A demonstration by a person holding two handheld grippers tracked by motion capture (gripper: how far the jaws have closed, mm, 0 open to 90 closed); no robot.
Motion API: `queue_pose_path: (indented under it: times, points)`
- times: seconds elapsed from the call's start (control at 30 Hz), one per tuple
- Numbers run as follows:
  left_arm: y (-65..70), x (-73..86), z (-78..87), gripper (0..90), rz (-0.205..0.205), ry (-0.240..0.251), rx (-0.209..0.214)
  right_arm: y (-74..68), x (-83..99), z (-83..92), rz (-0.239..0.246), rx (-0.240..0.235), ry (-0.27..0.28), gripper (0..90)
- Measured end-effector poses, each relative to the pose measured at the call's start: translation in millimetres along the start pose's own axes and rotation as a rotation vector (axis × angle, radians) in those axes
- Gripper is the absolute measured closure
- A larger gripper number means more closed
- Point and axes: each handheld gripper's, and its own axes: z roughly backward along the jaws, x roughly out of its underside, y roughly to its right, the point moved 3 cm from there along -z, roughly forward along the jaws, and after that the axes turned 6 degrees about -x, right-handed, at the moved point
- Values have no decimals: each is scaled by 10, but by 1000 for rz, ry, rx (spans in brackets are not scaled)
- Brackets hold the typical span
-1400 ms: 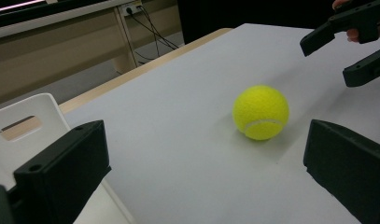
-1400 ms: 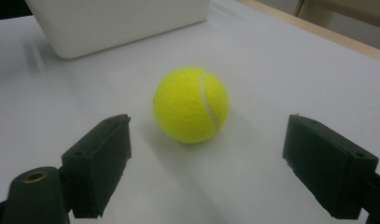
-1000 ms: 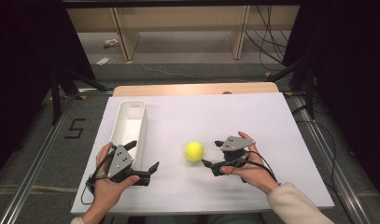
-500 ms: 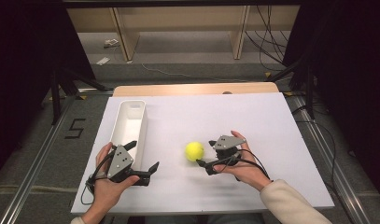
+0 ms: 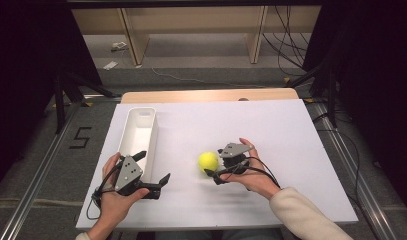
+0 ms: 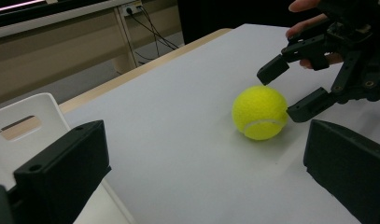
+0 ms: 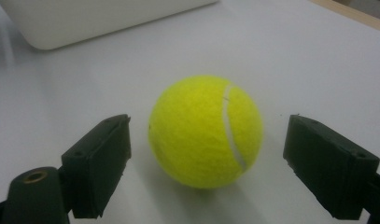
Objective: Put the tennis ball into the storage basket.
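Right gripper view: tennis ball (image 7: pixel 205 131) sits dead ahead between the two black jaws, jaws spread wide, a clear gap on each side, nothing touching yet. Ball is resting on the white table (image 7: pixel 318 60), seam running roughly top to bottom on its right face.

High view: right gripper (image 5: pixel 214 169) has its tips just beside the ball (image 5: pixel 208 160), ball lying to that gripper's left, straight along its jaw line. Left gripper (image 5: pixel 153 174) is well apart from the ball, down by the near end of the white bin (image 5: pixel 139 131), jaws also spread and holding nothing.

Left gripper view confirms: ball (image 6: pixel 260 112) is out ahead and to the right of the left jaws, with the right gripper (image 6: pixel 292 88) bracketing it from the far side, one jaw over the top edge, one low by its side.

Judgement: right hand is the nearer one by far and already lined up. A ball has no long axis, so approach angle doesn't matter; it just needs a little more forward travel, then squeeze. Risk: a jaw nudges it first and it rolls.
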Motion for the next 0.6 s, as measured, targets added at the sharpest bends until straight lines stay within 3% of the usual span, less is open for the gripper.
queue_pose_path:
  times: [0.6]
  points:
    - [1,-3,5,0,-1,1,1,31,-23,-307,16,3,-56,155]
